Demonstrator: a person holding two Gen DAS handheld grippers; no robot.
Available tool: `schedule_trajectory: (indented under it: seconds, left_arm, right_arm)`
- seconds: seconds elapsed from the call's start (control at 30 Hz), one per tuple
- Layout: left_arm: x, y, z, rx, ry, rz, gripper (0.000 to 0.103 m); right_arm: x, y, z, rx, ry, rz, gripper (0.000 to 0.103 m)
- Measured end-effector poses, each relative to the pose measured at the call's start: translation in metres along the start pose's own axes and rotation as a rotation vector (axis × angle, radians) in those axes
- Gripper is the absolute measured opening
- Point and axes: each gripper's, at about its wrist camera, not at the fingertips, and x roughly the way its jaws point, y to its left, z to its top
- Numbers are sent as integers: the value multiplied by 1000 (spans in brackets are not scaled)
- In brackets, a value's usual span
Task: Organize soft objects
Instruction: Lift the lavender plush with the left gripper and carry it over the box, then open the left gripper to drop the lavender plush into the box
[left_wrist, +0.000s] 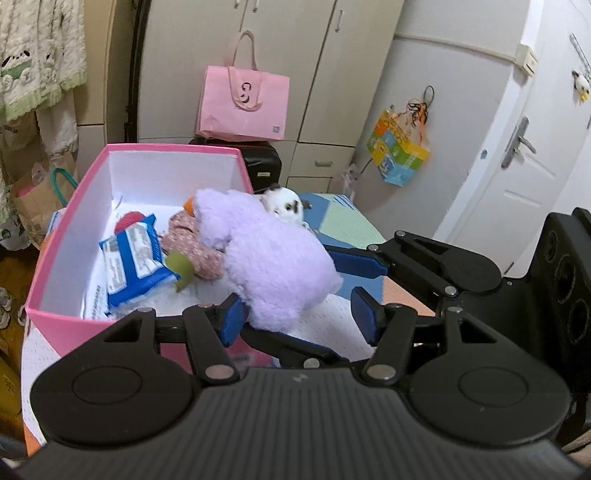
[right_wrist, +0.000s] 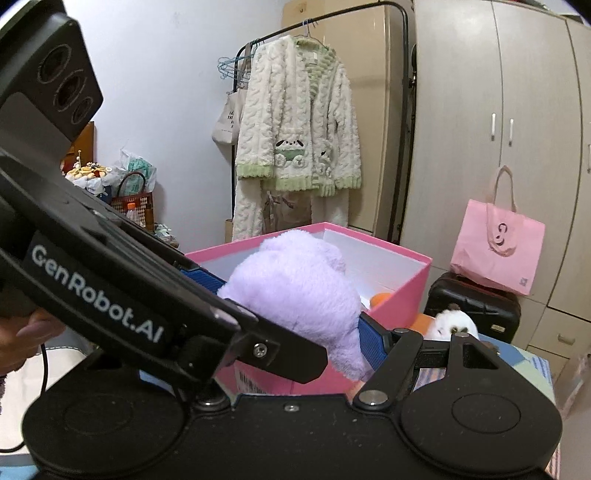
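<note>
The purple plush toy (left_wrist: 273, 258) is lying across the near right rim of the pink box (left_wrist: 66, 229), its head end leaning into the box and its rounded rear end hanging outside, toward both tools. Its long axis is running diagonally, from the box interior back toward the right.

The left gripper (left_wrist: 299, 321) is sitting directly behind the rear end, fingers spread wide. The left-hand pad (left_wrist: 232, 319) is touching or just grazing the plush's lower edge; the other pad is standing clear of it. It is not gripping anything.

The right gripper (left_wrist: 349, 278) is coming in from the right. One blue finger is lying along the upper flank of the plush and the other below it, so it appears to be bracketing the rear end. In the right wrist view the plush (right_wrist: 295, 291) is filling the gap between the fingers, but whether they are pressing on it or only flanking it cannot be told.

Judgement: the right tool is the nearer and better placed; the coming move is likely turning on pushing the plush forward and left, along its axis, until it drops inside.

Already inside the box: a blue and white packet (left_wrist: 136, 258), a floral cloth item (left_wrist: 192, 247) and a small green piece (left_wrist: 179, 271). A white plush (left_wrist: 286, 205) is lying beyond the purple one, outside the box wall.
</note>
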Motion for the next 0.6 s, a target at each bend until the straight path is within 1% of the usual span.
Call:
schedule_trajectory:
  seconds: [0.1, 0.23, 0.43, 0.6]
  left_arm:
    - [8, 17, 9, -18, 0, 1, 58]
    - [25, 42, 22, -55, 22, 9, 58]
    - [51, 76, 30, -140, 76, -22, 58]
    - [67, 92, 33, -188, 108, -61, 57]
  right_arm:
    - [17, -3, 9, 15, 24, 5, 77]
    - [44, -8, 19, 11, 61, 3, 77]
    - [82, -15, 26, 6, 156, -1, 77]
    - [100, -12, 33, -103, 221, -26, 77]
